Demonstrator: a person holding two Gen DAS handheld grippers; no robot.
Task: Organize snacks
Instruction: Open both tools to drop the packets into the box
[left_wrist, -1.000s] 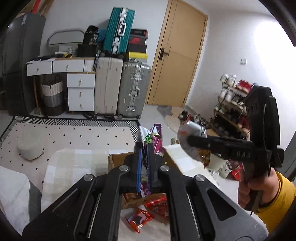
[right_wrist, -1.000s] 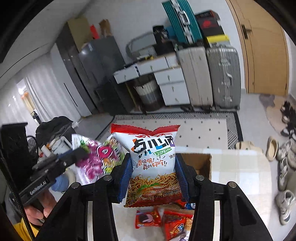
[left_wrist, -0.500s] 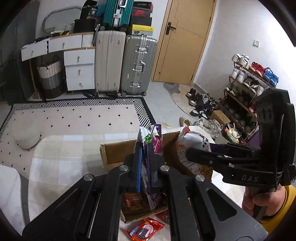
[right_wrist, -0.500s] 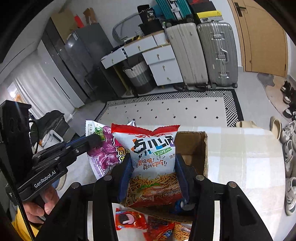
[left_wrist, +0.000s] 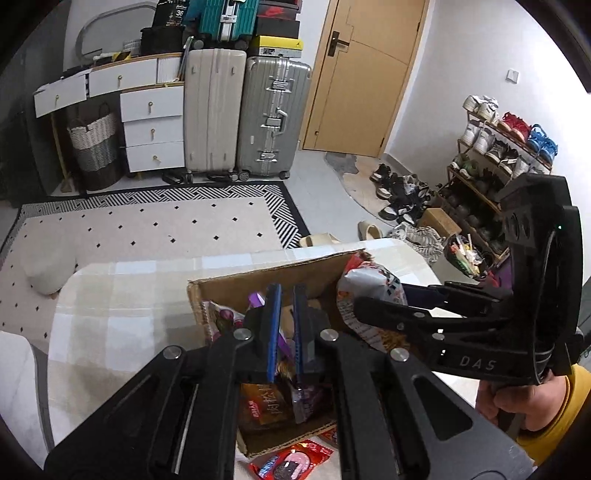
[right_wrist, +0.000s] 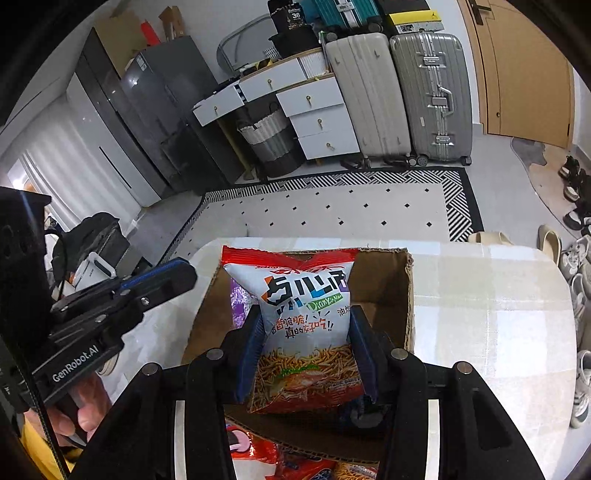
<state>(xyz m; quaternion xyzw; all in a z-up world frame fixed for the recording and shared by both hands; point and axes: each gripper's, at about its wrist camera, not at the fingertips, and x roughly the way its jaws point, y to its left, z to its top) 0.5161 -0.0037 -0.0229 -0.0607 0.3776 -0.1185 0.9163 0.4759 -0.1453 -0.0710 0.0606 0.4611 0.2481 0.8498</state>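
Our right gripper (right_wrist: 306, 345) has its jaws clamped on a red-and-white bag of fried noodle sticks (right_wrist: 304, 325), upright inside the open cardboard box (right_wrist: 391, 288) on the worktop (right_wrist: 491, 317). Our left gripper (left_wrist: 287, 328) reaches into the box too, jaws pinched nearly shut on a thin purple snack packet (left_wrist: 258, 301).

"DAS" stands in pale letters on the right gripper (left_wrist: 364, 310) body, lower right of the left wrist view. "GenRobot.AI" runs along the left gripper (right_wrist: 184, 275) body, lower left of the right wrist view. "36" marks a black bag (right_wrist: 291, 16) at top centre.
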